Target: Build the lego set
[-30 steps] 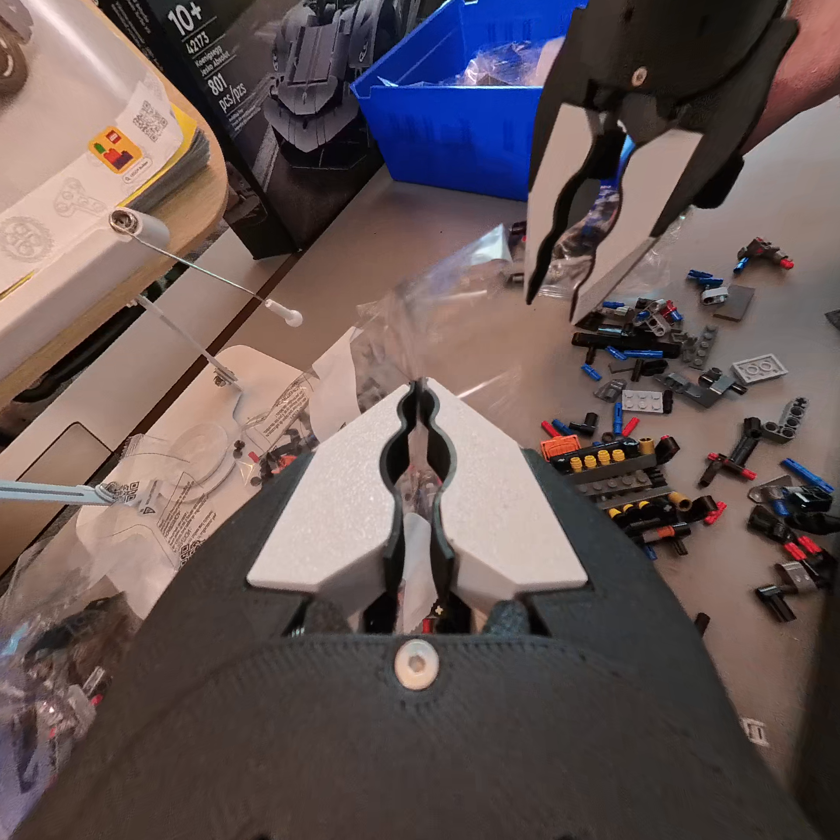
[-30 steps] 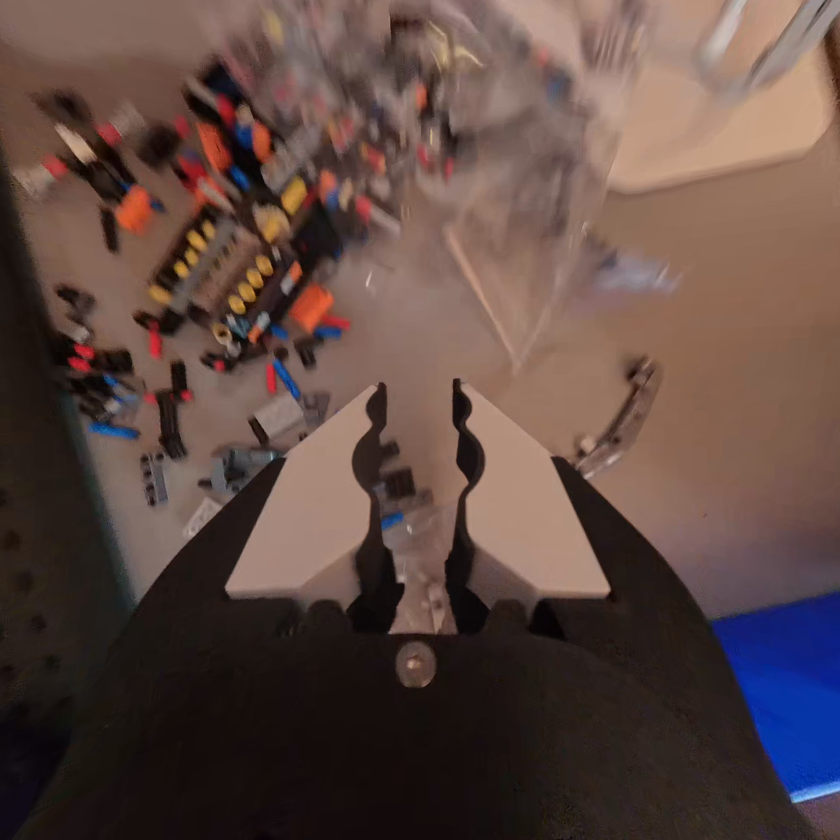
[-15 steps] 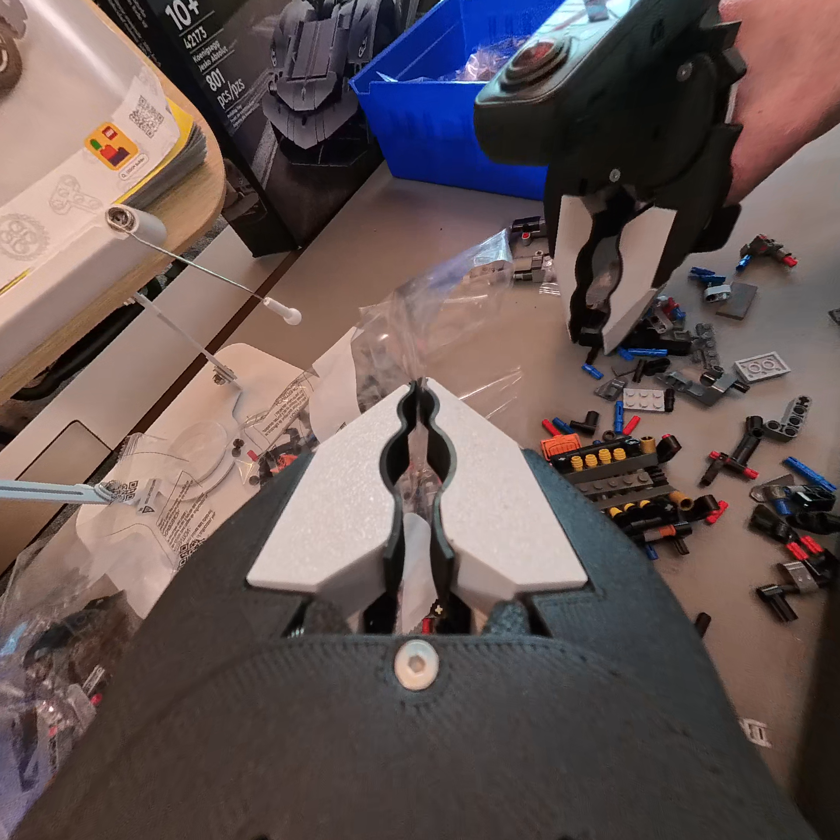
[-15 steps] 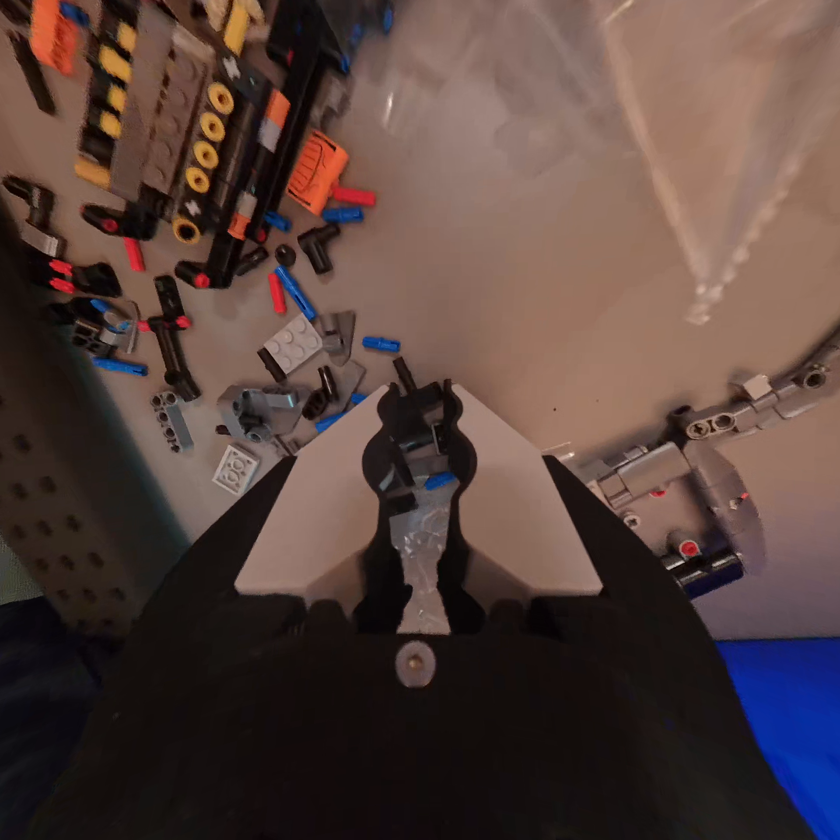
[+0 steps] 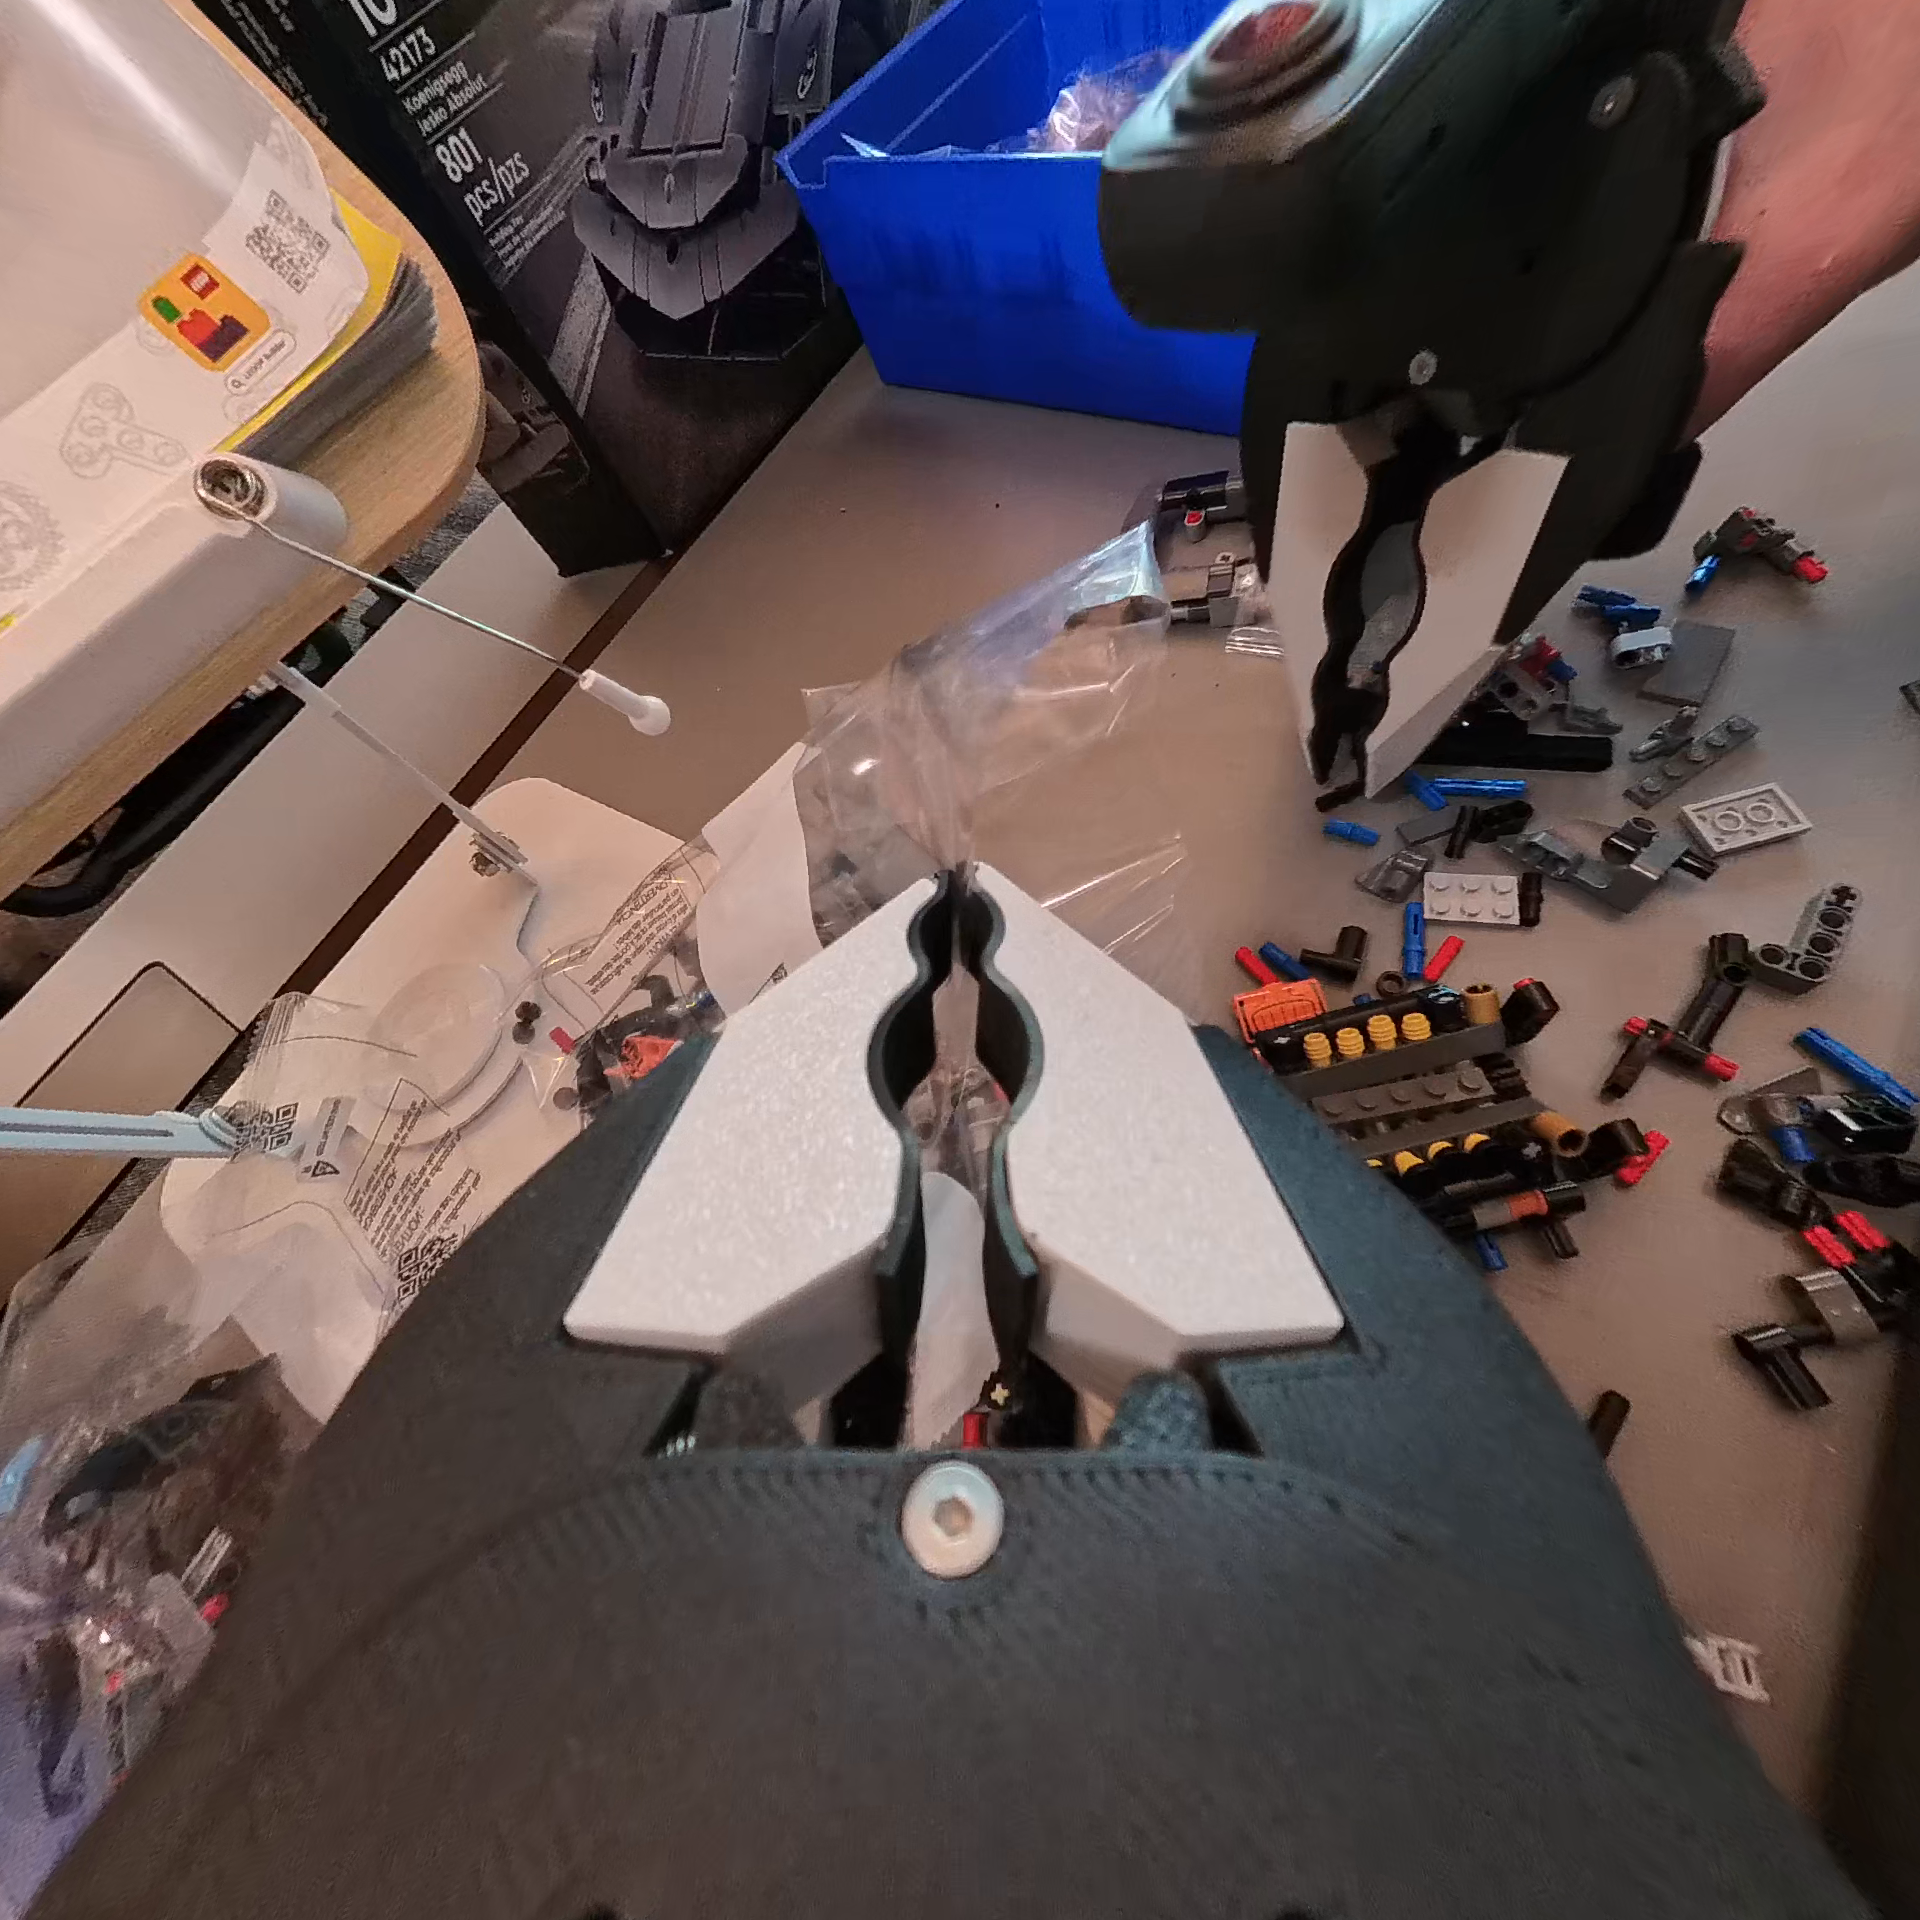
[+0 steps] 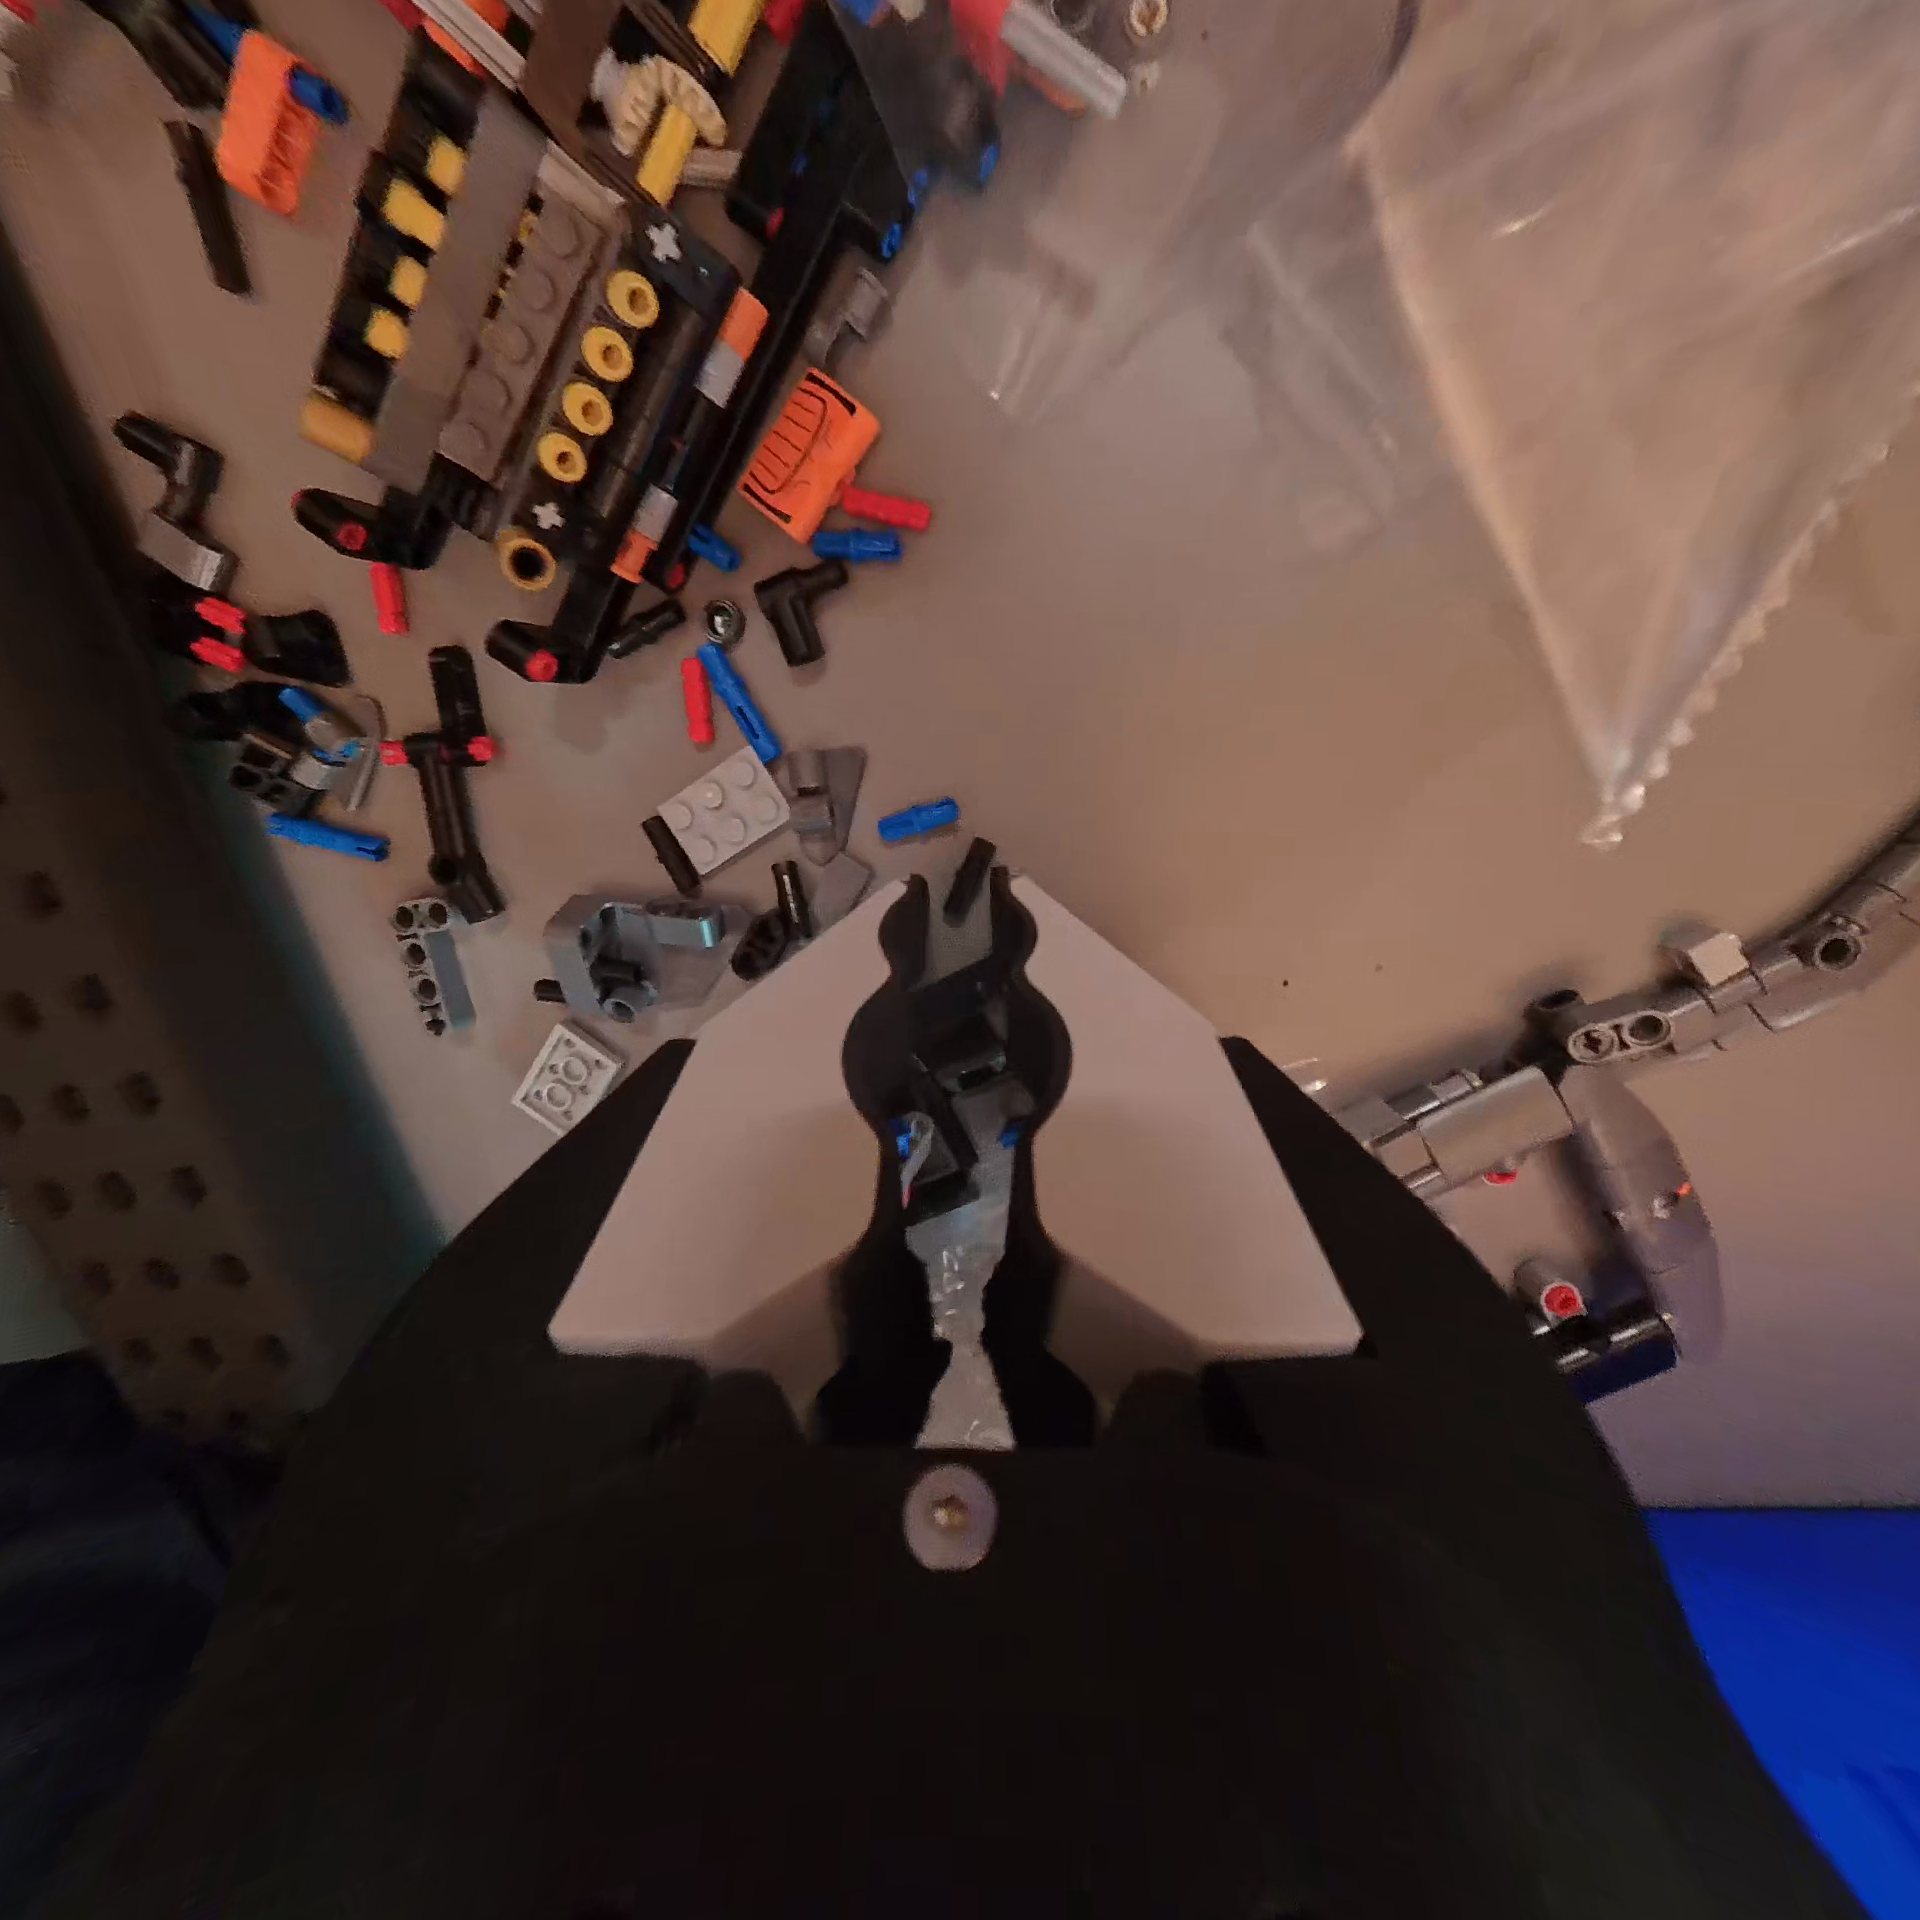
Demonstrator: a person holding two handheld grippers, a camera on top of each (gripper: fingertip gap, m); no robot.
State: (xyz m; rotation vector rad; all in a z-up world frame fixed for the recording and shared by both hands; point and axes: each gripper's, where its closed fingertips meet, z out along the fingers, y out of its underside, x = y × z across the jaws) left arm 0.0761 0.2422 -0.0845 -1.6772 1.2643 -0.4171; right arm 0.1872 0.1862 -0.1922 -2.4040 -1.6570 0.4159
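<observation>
You are early on: one black block (image 6: 582, 343) stands built, loose pieces (image 5: 1475, 894) remain. Your left gripper (image 5: 956, 883) pinches the bag (image 5: 966, 717); right gripper (image 6: 951, 894) clamps a black part (image 6: 961, 1049).

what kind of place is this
Probably an office or hobby workroom set up for model building. Loose lego pieces lie across a grey tabletop, with the set's box, a blue storage bin and an instruction booklet on a wooden side table.
</observation>
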